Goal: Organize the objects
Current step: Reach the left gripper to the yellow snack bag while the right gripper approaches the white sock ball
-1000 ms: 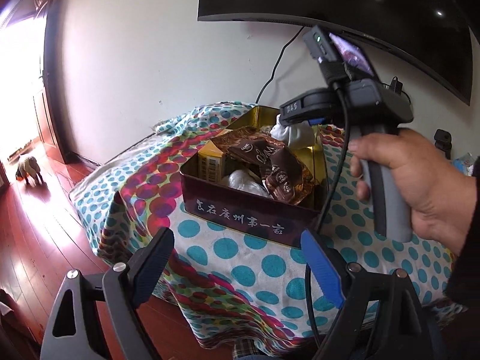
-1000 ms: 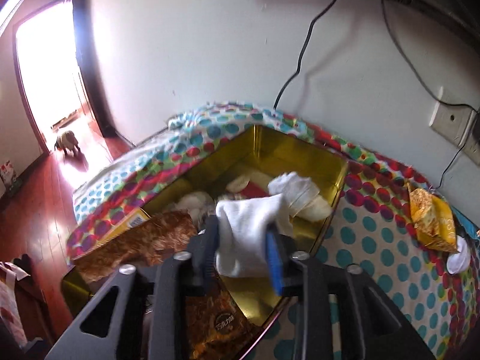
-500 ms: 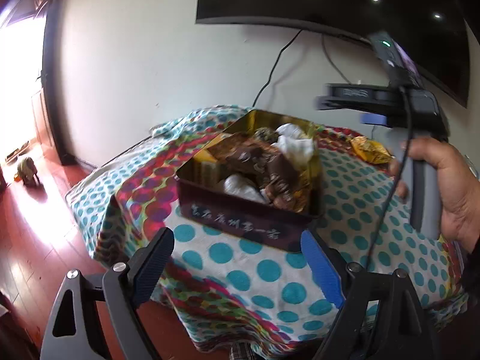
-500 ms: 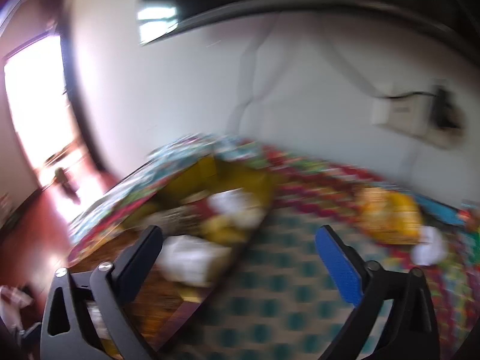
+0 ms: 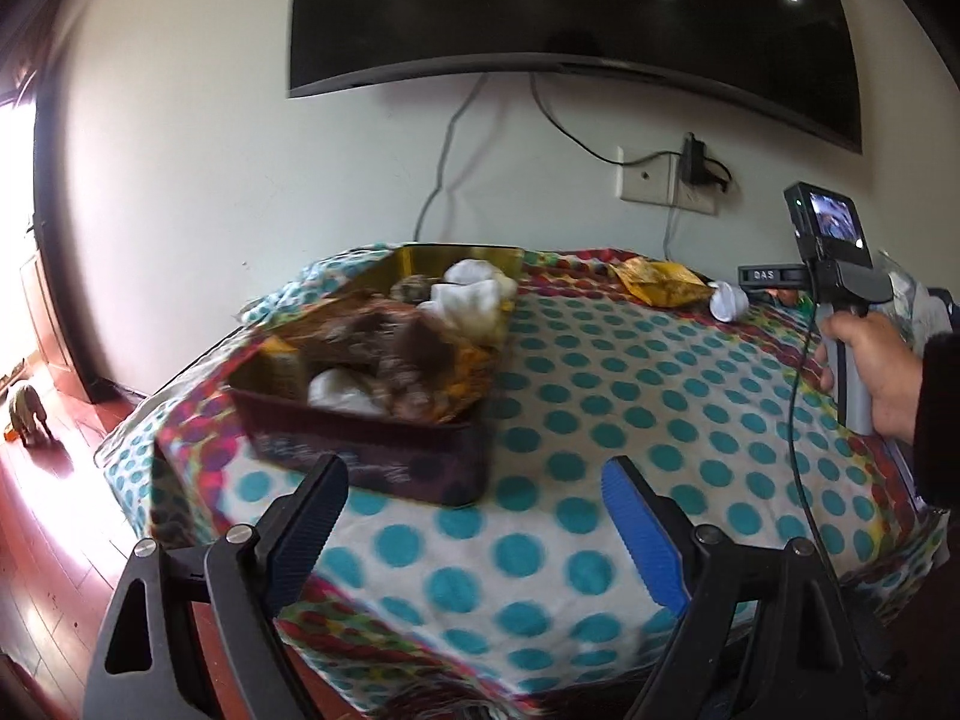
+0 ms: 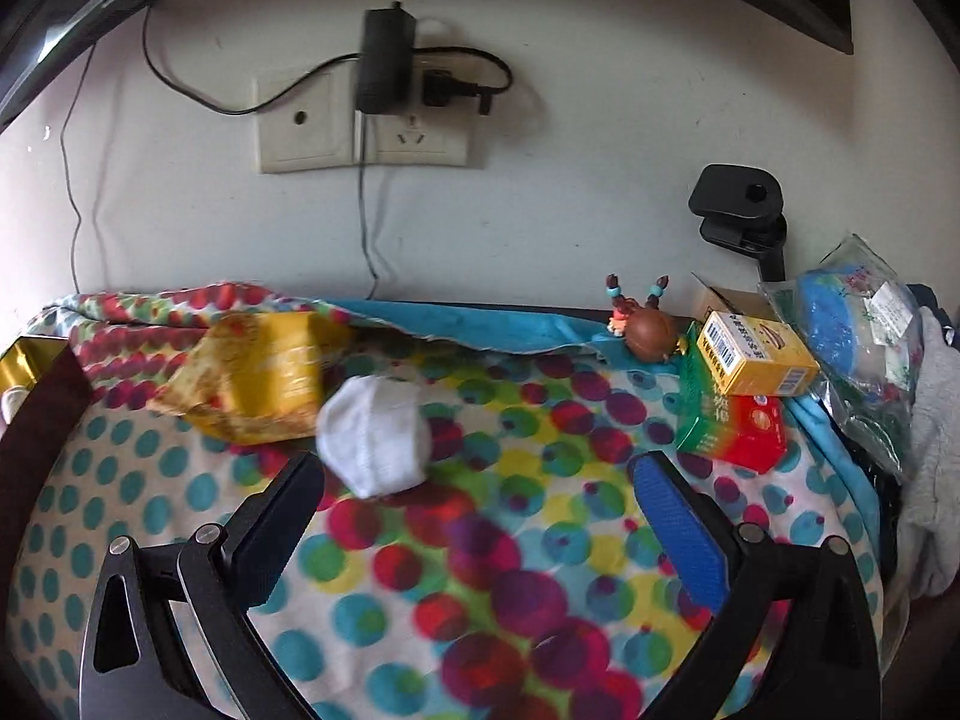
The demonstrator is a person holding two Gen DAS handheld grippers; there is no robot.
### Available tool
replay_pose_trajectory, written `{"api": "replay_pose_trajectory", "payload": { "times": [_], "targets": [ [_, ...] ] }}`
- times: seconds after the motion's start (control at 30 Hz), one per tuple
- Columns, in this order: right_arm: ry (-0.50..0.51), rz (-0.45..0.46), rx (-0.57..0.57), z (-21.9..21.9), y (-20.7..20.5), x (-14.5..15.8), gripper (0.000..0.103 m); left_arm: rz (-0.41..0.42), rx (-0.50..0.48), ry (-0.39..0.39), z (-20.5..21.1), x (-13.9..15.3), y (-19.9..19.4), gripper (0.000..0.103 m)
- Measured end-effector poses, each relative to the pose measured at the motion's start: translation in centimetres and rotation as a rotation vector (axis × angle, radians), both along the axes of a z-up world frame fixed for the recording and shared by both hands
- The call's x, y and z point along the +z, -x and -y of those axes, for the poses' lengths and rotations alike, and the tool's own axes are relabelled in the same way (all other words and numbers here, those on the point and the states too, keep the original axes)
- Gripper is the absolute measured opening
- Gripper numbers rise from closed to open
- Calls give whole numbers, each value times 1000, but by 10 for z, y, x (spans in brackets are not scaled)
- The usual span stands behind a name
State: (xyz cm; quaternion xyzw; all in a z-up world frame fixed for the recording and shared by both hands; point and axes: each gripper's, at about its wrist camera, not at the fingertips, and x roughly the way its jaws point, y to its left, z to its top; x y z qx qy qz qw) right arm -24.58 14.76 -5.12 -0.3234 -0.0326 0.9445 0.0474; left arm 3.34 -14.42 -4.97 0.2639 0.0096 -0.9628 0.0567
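White rolled sock [image 6: 375, 443] on dotted cloth, touching crumpled yellow snack bag [image 6: 258, 381], tin [image 5: 372, 378] filled

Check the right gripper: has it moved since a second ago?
Yes. The right gripper swung rightward from over the gold tin towards the wall socket; its jaws have just opened, empty, near a white sock.

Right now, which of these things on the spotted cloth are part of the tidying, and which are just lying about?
Probably part of the tidying:
tin box
rolled white sock
yellow snack packet
yellow carton
red and green carton
small figurine

Just lying about:
television
wall socket
plug adapter
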Motion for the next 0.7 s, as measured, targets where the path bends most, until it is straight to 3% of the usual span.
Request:
{"api": "replay_pose_trajectory", "payload": {
  "times": [0.2,0.37,0.7],
  "targets": [
    [-19,60,8,-5,15,-16,103,2,-81,-22,-48,23,62,89],
    [28,42,11,-12,10,-16,103,9,-123,26,-86,33,133,89],
    [69,46,-12,-21,13,-14,103,39,-172,95,-123,14,245,89]
  ]
}}
